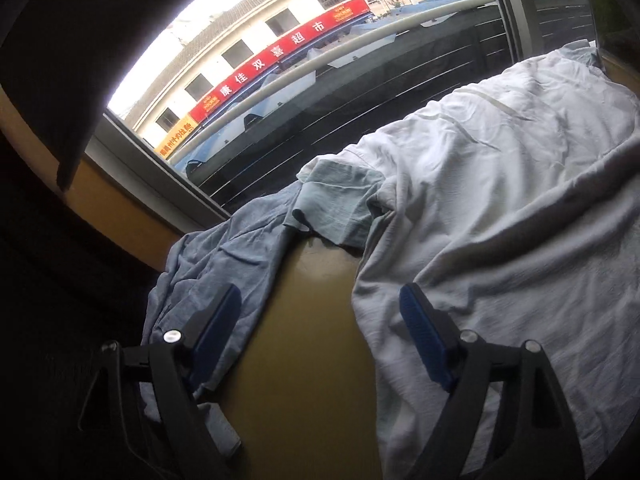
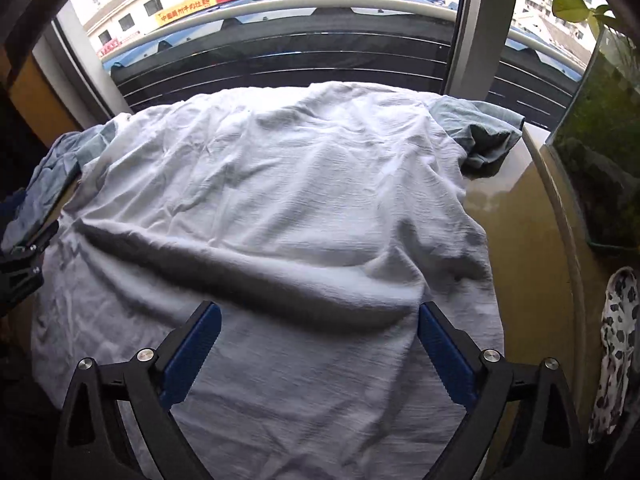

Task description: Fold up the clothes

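Note:
A pale blue-white shirt [image 2: 280, 200] lies spread and wrinkled over the olive tabletop [image 2: 520, 248], back side up, with a raised fold across its lower half. Its darker blue-green sleeve [image 2: 480, 128] bunches at the far right; the other sleeve [image 1: 340, 200] shows in the left wrist view beside a crumpled grey-blue garment [image 1: 216, 248]. My right gripper [image 2: 320, 320] hovers open above the shirt's near part, nothing between its blue pads. My left gripper [image 1: 320, 312] is open over bare table [image 1: 304, 340], one finger above the grey-blue garment, the other over the shirt's edge.
A window with a rail and dark slats [image 2: 280, 52] runs along the table's far edge. A glass tank with green plants [image 2: 600, 140] stands at the right. A black-and-white spotted cloth [image 2: 616, 340] hangs at the right edge. The left gripper's black frame [image 2: 20, 268] shows at the left.

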The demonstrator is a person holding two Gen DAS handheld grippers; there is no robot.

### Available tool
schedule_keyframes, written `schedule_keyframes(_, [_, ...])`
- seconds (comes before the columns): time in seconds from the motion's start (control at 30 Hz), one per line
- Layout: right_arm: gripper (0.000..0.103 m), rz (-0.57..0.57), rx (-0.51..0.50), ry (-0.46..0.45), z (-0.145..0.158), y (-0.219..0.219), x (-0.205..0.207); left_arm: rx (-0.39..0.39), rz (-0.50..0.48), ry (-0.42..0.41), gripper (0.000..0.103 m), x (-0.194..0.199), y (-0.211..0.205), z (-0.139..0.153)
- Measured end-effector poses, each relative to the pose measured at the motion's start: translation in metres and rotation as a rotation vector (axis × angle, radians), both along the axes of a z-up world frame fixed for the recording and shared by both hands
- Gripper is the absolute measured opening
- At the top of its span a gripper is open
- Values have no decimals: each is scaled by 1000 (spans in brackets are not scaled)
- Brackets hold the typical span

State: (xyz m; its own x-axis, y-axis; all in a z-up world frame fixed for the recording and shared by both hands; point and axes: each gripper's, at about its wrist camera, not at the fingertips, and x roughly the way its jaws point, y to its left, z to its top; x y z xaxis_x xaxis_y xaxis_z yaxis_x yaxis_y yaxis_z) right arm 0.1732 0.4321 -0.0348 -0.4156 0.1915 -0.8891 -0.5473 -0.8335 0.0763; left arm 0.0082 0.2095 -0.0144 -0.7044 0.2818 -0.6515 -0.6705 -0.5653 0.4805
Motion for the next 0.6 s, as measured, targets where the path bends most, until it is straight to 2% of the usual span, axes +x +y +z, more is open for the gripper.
schedule_keyframes(0.07, [99,82,33,10,10,-28,14,36,-20,-55,91,26,-16,6])
schedule_keyframes(0.1, [99,118,41,3,10,-40,22,25,-20,-55,92,40,-22,2])
schedule_keyframes(0.2, [99,202,45,-34,2,-61,42,-69,-5,-29,92,68,-30,-26])
schedule_keyframes(0.27, [99,205,1,-45,-12,-58,54,-58,9,-73,88,72,-37,-37])
schedule_keyframes(0.3, [99,205,-20,-39,-17,-57,58,-47,27,-93,89,69,-39,-39])
schedule_keyframes(0.4, [101,231,58,-30,-23,-55,60,-11,111,-138,103,54,-42,-41])
schedule_keyframes(0.5, [103,195,75,-28,-24,-45,57,48,163,-214,103,38,-45,-41])
schedule_keyframes(0.57, [102,167,54,-29,-22,-38,54,66,171,-225,95,37,-48,-39])
schedule_keyframes(0.6, [102,171,34,-5,-18,-40,56,86,157,-244,88,42,-52,-36])
